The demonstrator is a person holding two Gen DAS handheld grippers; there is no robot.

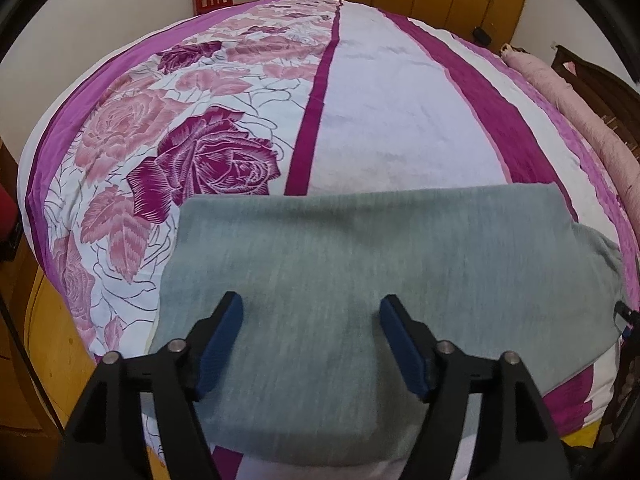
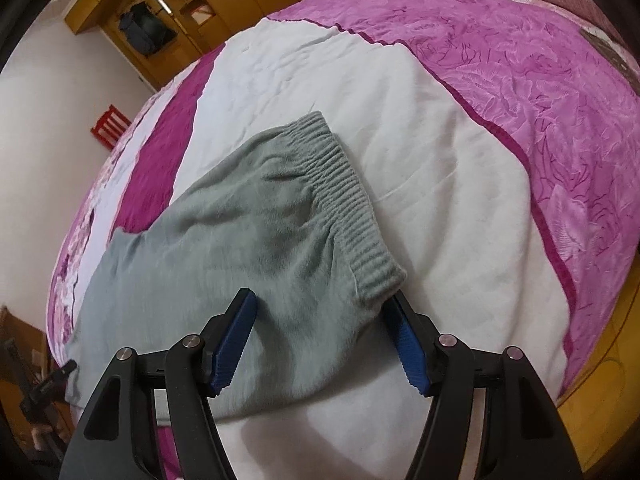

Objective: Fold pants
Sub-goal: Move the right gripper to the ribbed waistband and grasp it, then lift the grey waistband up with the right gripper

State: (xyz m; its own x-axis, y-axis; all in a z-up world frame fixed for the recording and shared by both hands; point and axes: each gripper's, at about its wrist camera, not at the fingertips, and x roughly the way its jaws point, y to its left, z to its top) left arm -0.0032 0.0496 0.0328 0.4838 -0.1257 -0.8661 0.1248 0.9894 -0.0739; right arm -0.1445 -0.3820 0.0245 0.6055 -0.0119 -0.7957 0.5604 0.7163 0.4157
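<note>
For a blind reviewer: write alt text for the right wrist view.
Open right gripper with blue pads hovers over soft grey-green knit pants, whose ribbed elastic waistband lies on a white and magenta floral bedspread. Wooden wardrobes stand behind.

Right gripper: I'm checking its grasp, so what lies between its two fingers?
In the right wrist view, the open right gripper has grey pants fabric between its fingers, beside the ribbed waistband.

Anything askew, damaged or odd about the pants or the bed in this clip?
Nothing stands out. The grey-green pants lie flat on the floral bedspread, ribbed waistband intact and no tears visible. Both the left gripper and right gripper are open above the fabric.
</note>
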